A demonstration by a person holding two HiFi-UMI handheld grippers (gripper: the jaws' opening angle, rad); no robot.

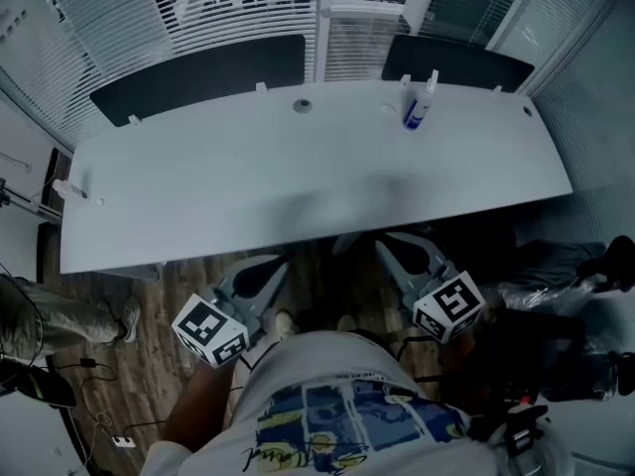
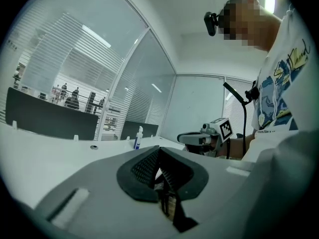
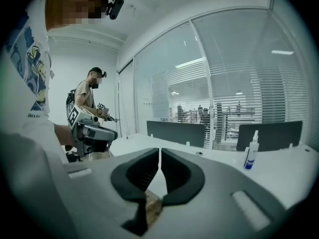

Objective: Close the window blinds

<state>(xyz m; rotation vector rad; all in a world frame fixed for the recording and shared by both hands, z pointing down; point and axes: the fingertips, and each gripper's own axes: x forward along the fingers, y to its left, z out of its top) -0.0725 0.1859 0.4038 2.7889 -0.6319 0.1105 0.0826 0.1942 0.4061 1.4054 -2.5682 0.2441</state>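
The window blinds (image 1: 238, 8) hang on the glass wall beyond the white desk (image 1: 298, 181); their horizontal slats stand apart, and people show through them. They also fill the background of the left gripper view as blinds (image 2: 65, 54) and of the right gripper view as blinds (image 3: 249, 78). My left gripper (image 1: 276, 263) and right gripper (image 1: 385, 247) are held low at the desk's near edge, far from the blinds. In the left gripper view the left gripper (image 2: 159, 149) is shut and empty. In the right gripper view the right gripper (image 3: 159, 151) is likewise shut on nothing.
A spray bottle (image 1: 415, 102) stands at the desk's far right, in front of two dark partition panels (image 1: 203, 72). Another person (image 3: 88, 101) with grippers stands to the left in the right gripper view. Cables and bags (image 1: 556, 296) lie on the wooden floor.
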